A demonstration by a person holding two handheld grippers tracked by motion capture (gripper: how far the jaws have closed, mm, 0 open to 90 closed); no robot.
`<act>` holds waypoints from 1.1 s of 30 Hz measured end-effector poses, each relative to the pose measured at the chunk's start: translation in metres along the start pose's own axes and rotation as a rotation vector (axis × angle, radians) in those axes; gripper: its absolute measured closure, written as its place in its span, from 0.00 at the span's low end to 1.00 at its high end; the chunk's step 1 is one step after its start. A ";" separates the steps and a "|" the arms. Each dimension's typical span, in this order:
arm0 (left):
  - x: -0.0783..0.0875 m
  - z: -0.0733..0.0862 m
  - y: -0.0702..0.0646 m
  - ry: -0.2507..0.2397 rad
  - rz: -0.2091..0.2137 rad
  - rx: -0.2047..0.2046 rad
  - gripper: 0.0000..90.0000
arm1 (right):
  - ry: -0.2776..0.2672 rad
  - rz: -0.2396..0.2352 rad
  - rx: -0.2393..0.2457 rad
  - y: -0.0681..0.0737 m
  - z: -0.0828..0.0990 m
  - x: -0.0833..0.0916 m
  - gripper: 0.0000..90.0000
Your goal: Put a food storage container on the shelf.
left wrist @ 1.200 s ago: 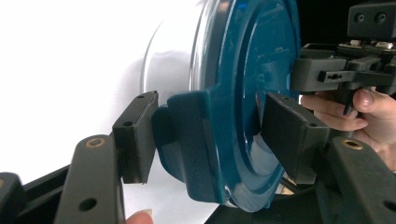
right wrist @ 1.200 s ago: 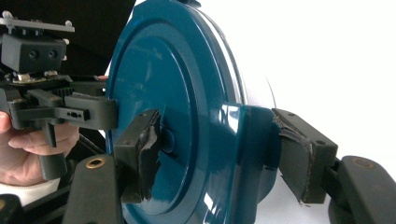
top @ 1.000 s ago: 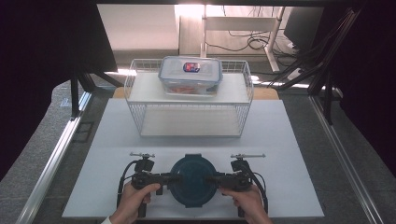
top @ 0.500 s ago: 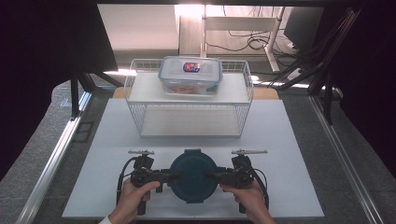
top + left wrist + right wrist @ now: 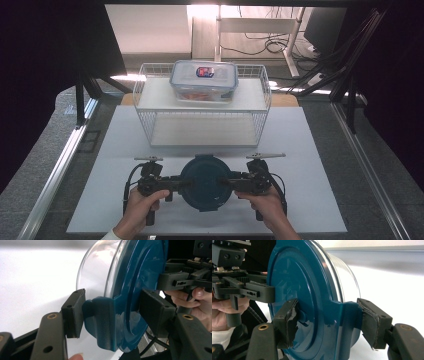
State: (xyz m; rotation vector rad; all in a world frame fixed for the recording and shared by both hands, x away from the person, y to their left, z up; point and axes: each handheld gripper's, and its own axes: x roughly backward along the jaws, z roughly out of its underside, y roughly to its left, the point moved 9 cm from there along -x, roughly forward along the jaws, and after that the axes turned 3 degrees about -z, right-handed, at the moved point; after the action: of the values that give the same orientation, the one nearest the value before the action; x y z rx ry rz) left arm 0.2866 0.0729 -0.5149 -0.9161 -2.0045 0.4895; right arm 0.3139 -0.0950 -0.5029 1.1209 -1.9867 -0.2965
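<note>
A round clear container with a dark blue lid (image 5: 206, 182) is held between both grippers near the front edge of the white table. My left gripper (image 5: 182, 182) is shut on the lid's left clip (image 5: 105, 320), one pad under the clip and the other on the lid's top face. From the opposite side, my right gripper (image 5: 227, 182) is shut on the right clip (image 5: 344, 315), its worn pads (image 5: 289, 320) pressing lid and clip. The lid (image 5: 294, 290) stands on edge in both gripper views. A hand grips each handle.
A white wire rack (image 5: 150, 95) stands at the back of the table, with a rectangular clear-lidded box (image 5: 204, 80) on its upper shelf. The white table top (image 5: 310, 165) ends in metal rails on both sides. Cables and a chair lie behind.
The round container and both grippers have shifted slightly upward in the high view, the right hand a bit more. Both grips are the same.
</note>
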 end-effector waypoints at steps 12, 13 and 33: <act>0.007 -0.004 -0.006 -0.015 0.002 -0.037 0.43 | -0.019 0.011 0.029 0.008 -0.005 0.005 0.39; 0.008 -0.005 -0.008 -0.019 0.001 -0.039 0.43 | -0.023 0.012 0.035 0.009 -0.006 0.006 0.39; 0.018 -0.032 -0.016 -0.039 -0.022 -0.076 0.43 | -0.065 -0.001 0.048 0.014 -0.032 0.013 0.39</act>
State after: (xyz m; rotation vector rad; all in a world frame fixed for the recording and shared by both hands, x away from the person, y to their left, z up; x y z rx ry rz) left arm 0.2995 0.0763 -0.4774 -0.9365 -2.0787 0.4243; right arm 0.3259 -0.0921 -0.4679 1.1549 -2.0605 -0.2909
